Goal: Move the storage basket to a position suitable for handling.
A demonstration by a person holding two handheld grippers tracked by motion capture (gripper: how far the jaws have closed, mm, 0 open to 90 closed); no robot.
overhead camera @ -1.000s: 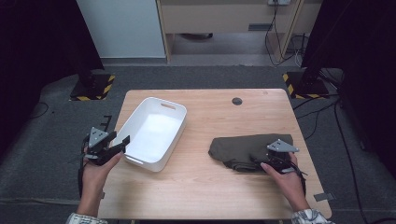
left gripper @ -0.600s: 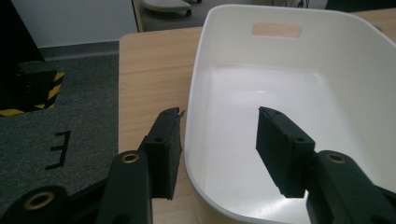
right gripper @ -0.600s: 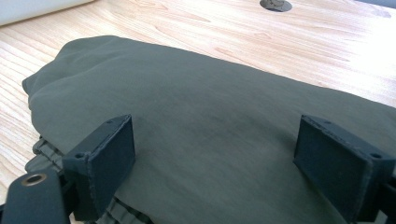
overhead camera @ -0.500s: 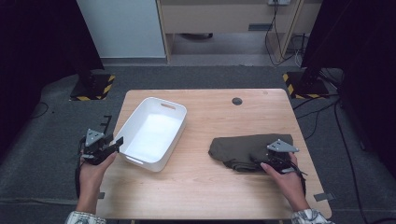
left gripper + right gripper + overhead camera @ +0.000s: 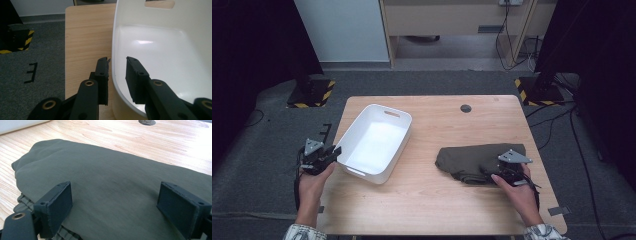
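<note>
From the high view, your left gripper [image 5: 326, 154] sits at the white bin's [image 5: 377, 142] near corner; a skewed grip could tip it. Whether the pads touch is too small to tell.

In the left gripper view, the jaws have just been closing astride the rim [image 5: 113, 62], one outside, one inside, with gaps showing.

In the right gripper view, your right gripper [image 5: 122, 206] gapes wide, holding nothing, over the folded olive cloth [image 5: 110, 185] just ahead; closing here may snag one layer. Its folds underneath are hidden.
</note>
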